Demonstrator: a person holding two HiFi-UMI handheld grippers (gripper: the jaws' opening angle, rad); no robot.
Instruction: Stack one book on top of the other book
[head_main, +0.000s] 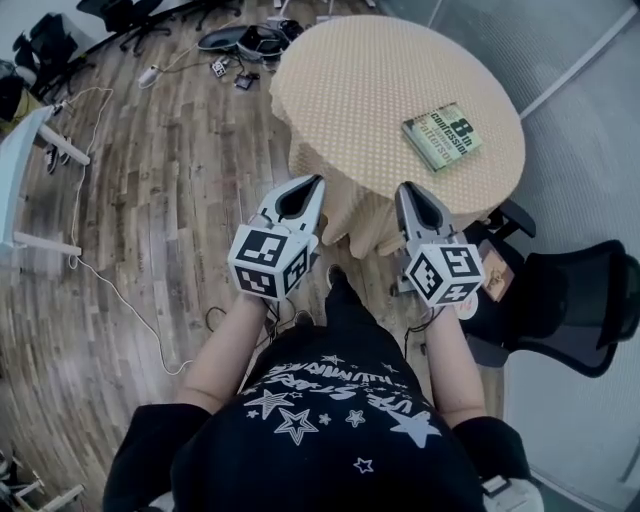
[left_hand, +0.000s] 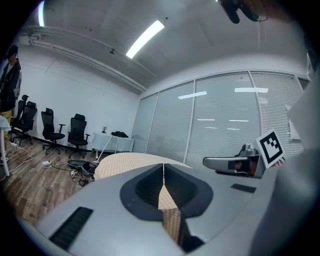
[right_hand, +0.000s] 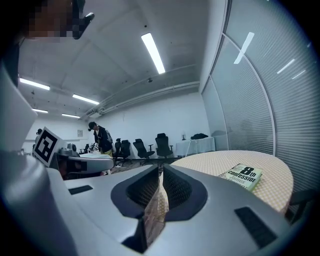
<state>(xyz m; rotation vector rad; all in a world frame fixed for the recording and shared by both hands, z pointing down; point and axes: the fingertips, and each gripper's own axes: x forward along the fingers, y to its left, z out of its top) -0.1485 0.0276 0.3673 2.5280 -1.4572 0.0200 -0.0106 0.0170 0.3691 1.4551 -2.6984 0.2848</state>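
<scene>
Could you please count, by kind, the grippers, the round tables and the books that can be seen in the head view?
grippers: 2, the left gripper and the right gripper
round table: 1
book: 1
Total: 4

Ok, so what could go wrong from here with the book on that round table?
1. The left gripper and right gripper are both shut and empty; reaching in like that would likely shove the book rather than grip it.
2. The tablecloth hangs loose over the near edge, so a gripper might snag it and drag the book.
</scene>
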